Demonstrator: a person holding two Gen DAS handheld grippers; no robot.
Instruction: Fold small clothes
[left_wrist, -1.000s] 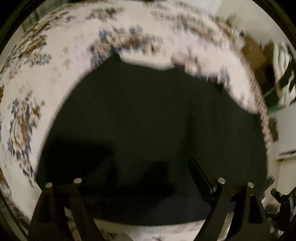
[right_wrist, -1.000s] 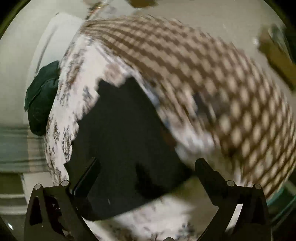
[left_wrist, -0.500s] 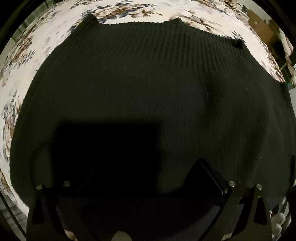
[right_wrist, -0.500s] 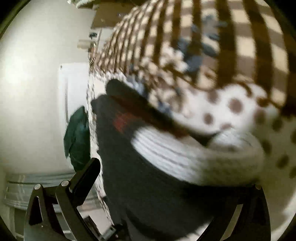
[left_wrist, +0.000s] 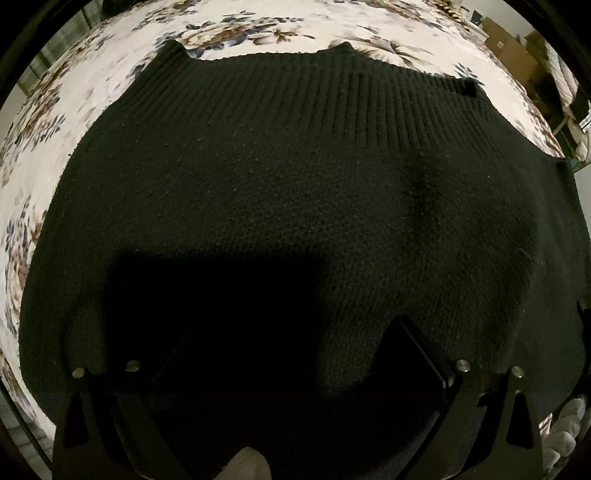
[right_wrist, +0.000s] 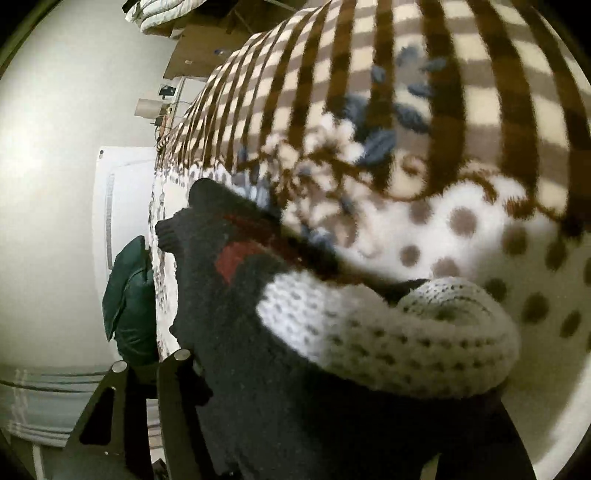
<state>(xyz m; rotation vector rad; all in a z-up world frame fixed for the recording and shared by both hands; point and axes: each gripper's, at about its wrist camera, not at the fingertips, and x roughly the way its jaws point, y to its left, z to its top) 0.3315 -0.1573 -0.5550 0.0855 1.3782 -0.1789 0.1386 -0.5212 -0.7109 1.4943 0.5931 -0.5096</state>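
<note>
A black knit sweater (left_wrist: 295, 166) lies flat on a floral bedspread (left_wrist: 74, 92), its ribbed band at the far side. My left gripper (left_wrist: 295, 325) hovers close over it, pointing down. Its jaws are wide open with only flat knit beneath them. In the right wrist view the same black sweater (right_wrist: 258, 387) shows a red patch (right_wrist: 232, 258) and a white knit band (right_wrist: 406, 350). My right gripper (right_wrist: 314, 369) is closing around this bunched edge. Its left finger (right_wrist: 173, 373) stands against the fabric and its other finger is hidden under it.
A brown checked and dotted blanket (right_wrist: 443, 74) rises right behind the sweater's edge. A dark green bundle (right_wrist: 129, 295) hangs off the bed's side by a white panel (right_wrist: 122, 203). Cardboard boxes (left_wrist: 517, 55) stand beyond the bed's far corner.
Both grippers have sunk toward the sweater, which now fills the left view. The right gripper rolled and tipped toward the white-banded edge, and its left finger has moved inward.
</note>
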